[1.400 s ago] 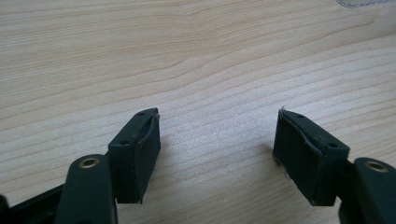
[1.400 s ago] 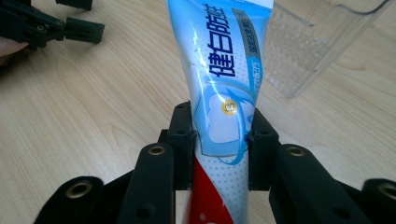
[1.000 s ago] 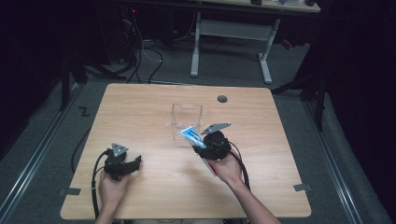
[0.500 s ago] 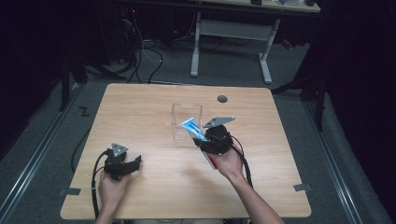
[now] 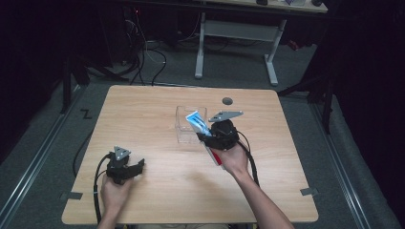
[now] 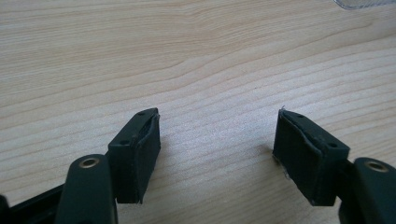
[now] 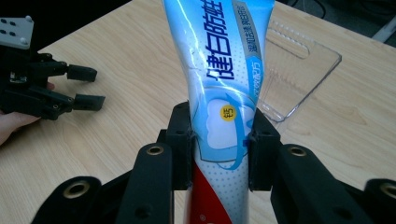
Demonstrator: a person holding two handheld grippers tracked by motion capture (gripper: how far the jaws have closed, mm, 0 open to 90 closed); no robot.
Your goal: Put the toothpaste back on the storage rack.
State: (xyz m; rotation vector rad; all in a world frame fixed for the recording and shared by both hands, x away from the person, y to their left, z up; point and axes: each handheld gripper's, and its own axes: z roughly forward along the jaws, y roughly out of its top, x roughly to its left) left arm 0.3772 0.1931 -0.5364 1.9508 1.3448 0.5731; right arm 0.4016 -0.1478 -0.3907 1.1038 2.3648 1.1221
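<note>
Right gripper (image 7: 219, 140) jaws clamping glossy blue toothpaste tube (image 7: 224, 70), left gripper (image 6: 217, 140) jaws apart, clear plastic box (image 7: 299, 70)

- Right tool (image 7: 219, 140): jaws clamped on a blue-and-white toothpaste tube (image 7: 224, 70).
- Clear plastic container (image 7: 299, 70): on the table (image 7: 116, 70), behind the tube.
- Left tool (image 7: 91, 86): far left, jaws apart.

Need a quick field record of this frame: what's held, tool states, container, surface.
held item: toothpaste tube, blue and white with a red end
right tool: shut on the tube, lifted off the table beside the container
left tool: open, nothing between its jaws, low over the table
container: clear plastic box, nothing visible inside
surface: wooden table
</note>
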